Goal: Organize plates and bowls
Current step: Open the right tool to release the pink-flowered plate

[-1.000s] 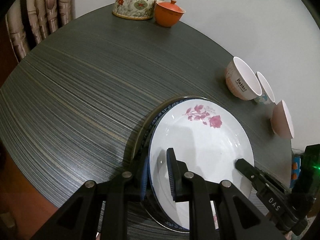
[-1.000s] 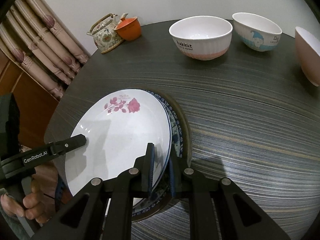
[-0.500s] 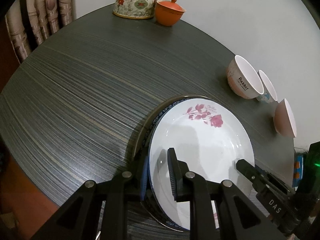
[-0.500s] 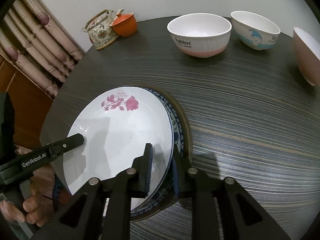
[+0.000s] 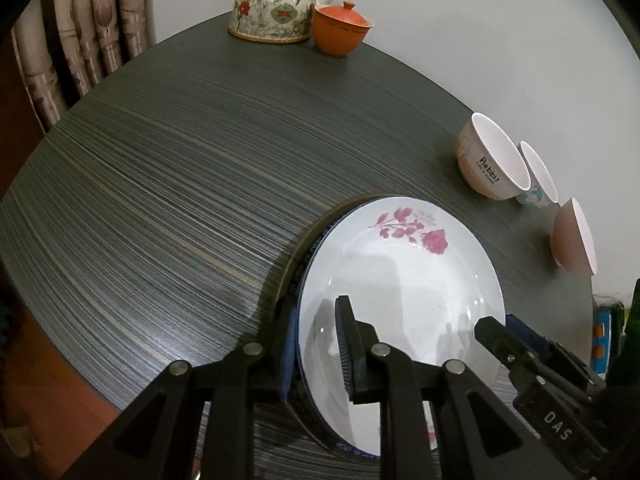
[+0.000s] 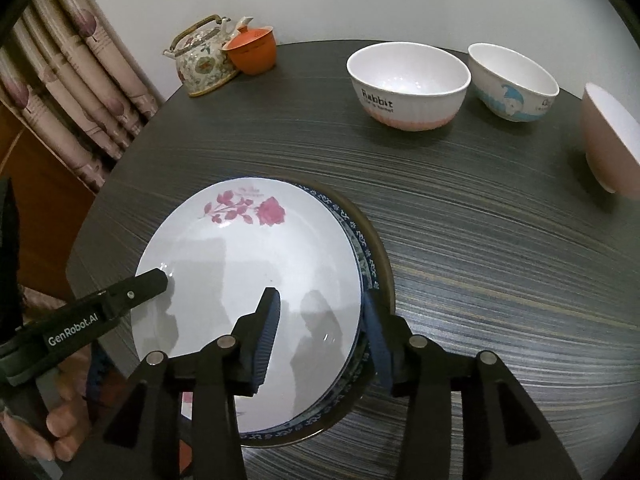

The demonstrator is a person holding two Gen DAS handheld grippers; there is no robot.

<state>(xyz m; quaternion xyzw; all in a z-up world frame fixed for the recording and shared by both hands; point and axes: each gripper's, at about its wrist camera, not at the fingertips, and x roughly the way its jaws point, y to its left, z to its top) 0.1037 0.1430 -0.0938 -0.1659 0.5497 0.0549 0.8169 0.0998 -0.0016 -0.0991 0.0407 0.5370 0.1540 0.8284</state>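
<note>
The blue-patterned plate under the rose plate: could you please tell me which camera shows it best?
The right wrist view: the blue-patterned plate shows a long arc of its decorated rim beside the rose plate. The left wrist view gives only a thin dark sliver of that rim along the rose plate's left edge.

My top plate [image 6: 248,280] is white with a pink rose spray; the plate beneath [image 6: 366,256] has a blue patterned rim, the table [image 6: 480,240] is dark grey streaked, the teapot [image 6: 200,62] floral, the lidded cup [image 6: 254,52] orange
</note>
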